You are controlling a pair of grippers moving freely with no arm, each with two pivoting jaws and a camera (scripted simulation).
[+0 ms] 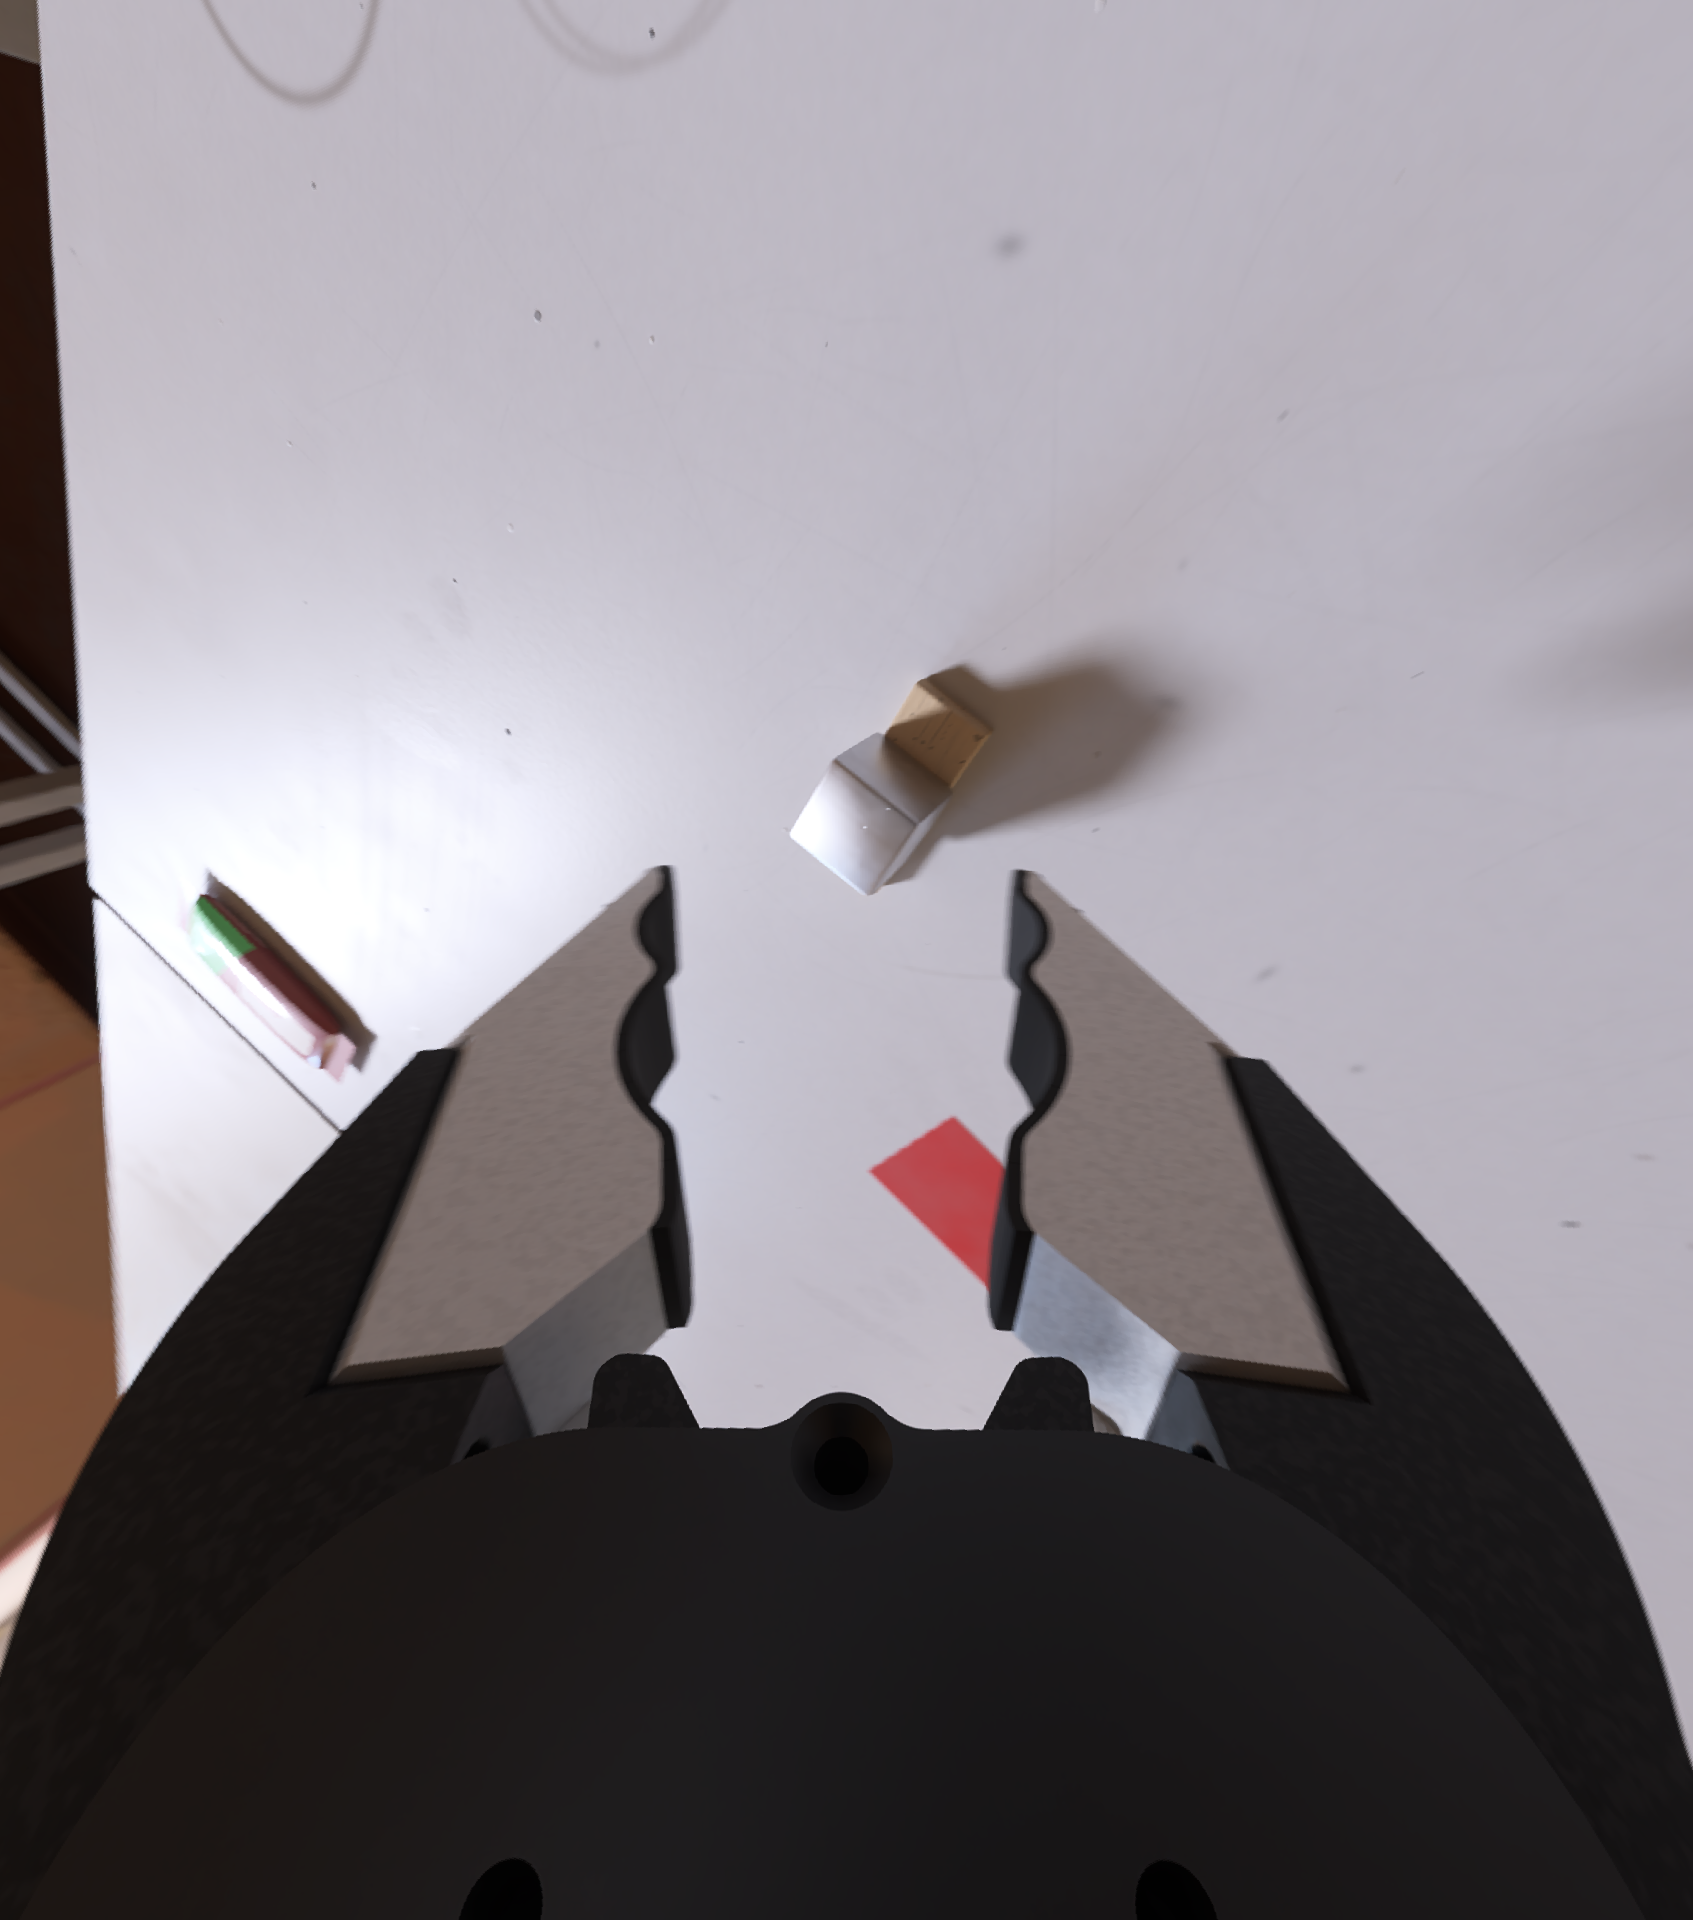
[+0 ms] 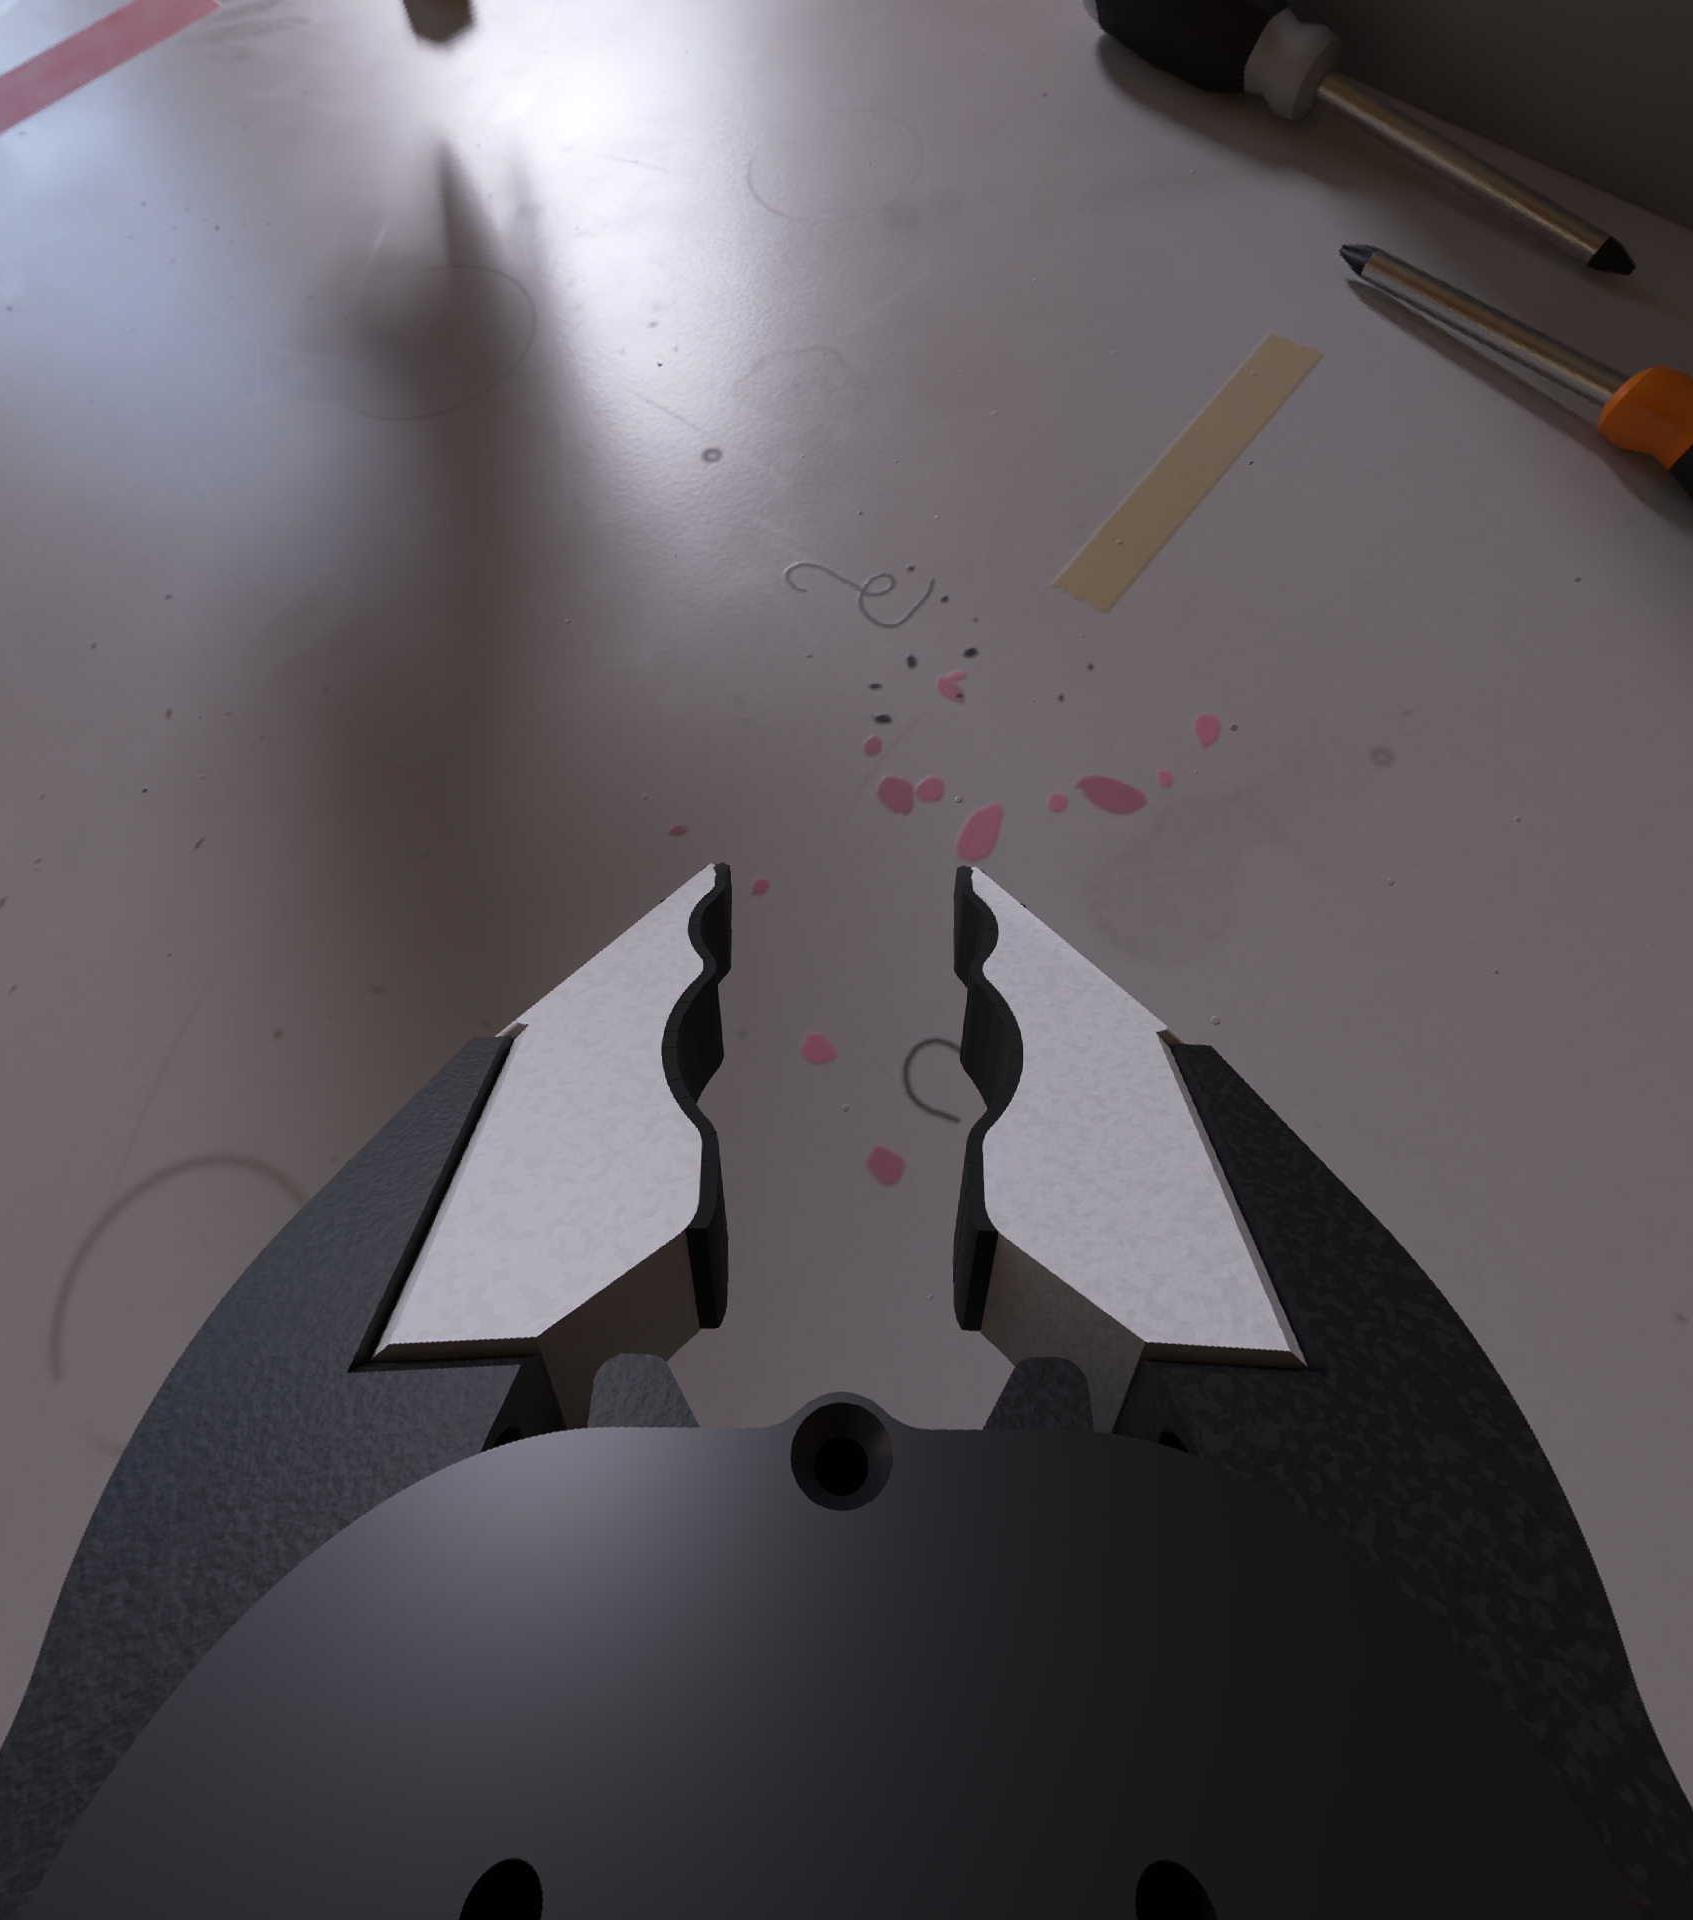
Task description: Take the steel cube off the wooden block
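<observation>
The left gripper (image 1: 842, 883) is spread wide and empty, just short of the steel cube (image 1: 863, 826), which looks stacked on the wooden block (image 1: 941, 732), though that's hard to confirm. An off-center squeeze could drag both. The right gripper (image 2: 842, 878) is narrower and idle.

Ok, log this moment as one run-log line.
left gripper: open, above table, short of stack | steel cube: on wooden block | right gripper: open, empty, away
</observation>
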